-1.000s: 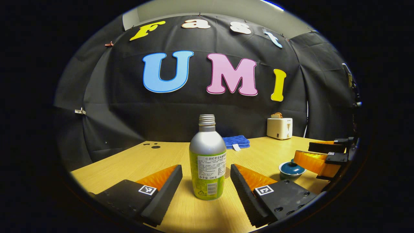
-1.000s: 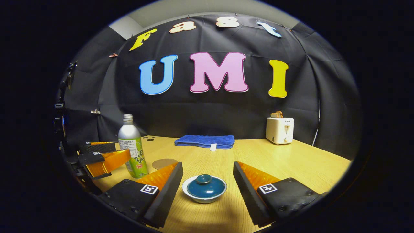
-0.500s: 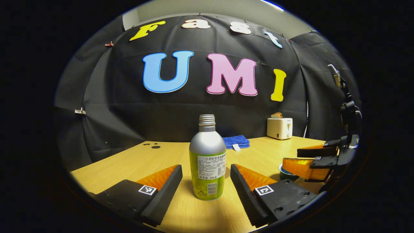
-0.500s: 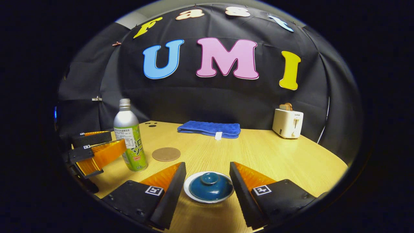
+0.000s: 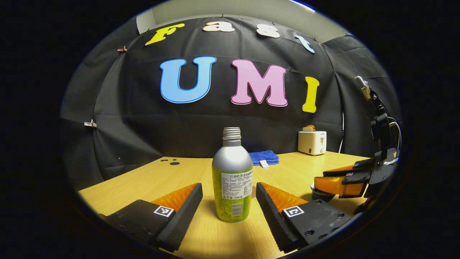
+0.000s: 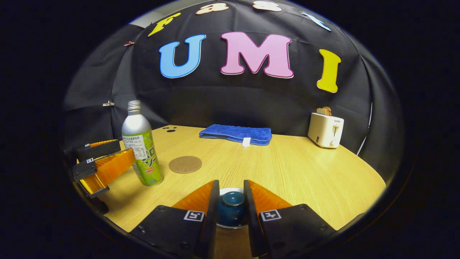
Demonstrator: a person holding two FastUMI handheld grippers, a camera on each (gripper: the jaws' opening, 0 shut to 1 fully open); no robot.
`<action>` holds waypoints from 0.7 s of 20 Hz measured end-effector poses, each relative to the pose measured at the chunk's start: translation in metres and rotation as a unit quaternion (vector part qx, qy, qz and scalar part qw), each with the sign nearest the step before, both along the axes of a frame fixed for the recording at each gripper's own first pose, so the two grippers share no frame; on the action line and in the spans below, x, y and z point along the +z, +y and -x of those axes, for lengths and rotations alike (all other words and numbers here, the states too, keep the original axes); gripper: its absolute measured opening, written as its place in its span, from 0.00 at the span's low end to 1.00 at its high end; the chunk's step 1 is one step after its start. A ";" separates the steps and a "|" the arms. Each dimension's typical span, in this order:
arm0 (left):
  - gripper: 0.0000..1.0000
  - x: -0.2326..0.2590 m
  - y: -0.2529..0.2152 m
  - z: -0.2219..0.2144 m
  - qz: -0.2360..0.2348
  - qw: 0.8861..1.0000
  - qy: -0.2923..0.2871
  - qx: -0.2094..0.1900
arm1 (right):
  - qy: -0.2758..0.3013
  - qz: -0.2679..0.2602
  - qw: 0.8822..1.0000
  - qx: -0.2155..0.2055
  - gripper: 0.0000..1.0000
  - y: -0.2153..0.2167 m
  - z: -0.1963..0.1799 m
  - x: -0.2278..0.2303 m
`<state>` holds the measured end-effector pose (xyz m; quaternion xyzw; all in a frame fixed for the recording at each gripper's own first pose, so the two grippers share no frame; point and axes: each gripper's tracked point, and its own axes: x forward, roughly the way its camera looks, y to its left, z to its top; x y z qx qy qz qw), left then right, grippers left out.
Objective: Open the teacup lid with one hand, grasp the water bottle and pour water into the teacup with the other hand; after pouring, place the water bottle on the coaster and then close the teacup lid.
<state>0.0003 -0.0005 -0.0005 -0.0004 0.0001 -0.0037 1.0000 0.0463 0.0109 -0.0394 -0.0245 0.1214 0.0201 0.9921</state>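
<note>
A silver and green water bottle stands uncapped on the wooden table, between the spread fingers of my left gripper, which is open and not touching it. My right gripper is tipped down over the white teacup, with both fingers pressed on the knob of the dark blue lid. The lid still sits on the cup. In the left gripper view the right gripper covers most of the teacup. The round brown coaster lies just right of the bottle.
A folded blue towel lies at the back of the table, and a white toaster stands at the back right. The left gripper sits at the table's left edge.
My right gripper has tilted down over the teacup and its fingers have come together on the lid's knob. The left gripper and the bottle have stayed in place.
</note>
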 end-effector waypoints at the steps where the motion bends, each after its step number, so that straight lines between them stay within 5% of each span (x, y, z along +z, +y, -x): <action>1: 0.95 -0.001 0.000 0.000 0.000 1.000 0.000 0.000 | -0.001 -0.003 1.000 -0.005 0.34 -0.001 -0.001 0.000; 5: 0.95 -0.001 0.000 0.000 0.000 1.000 0.001 0.000 | -0.004 -0.009 1.000 0.008 0.28 0.000 0.001 0.003; 14: 0.95 -0.001 -0.003 -0.017 0.000 1.000 0.001 -0.005 | -0.117 -0.026 0.993 0.002 0.28 -0.006 0.018 0.036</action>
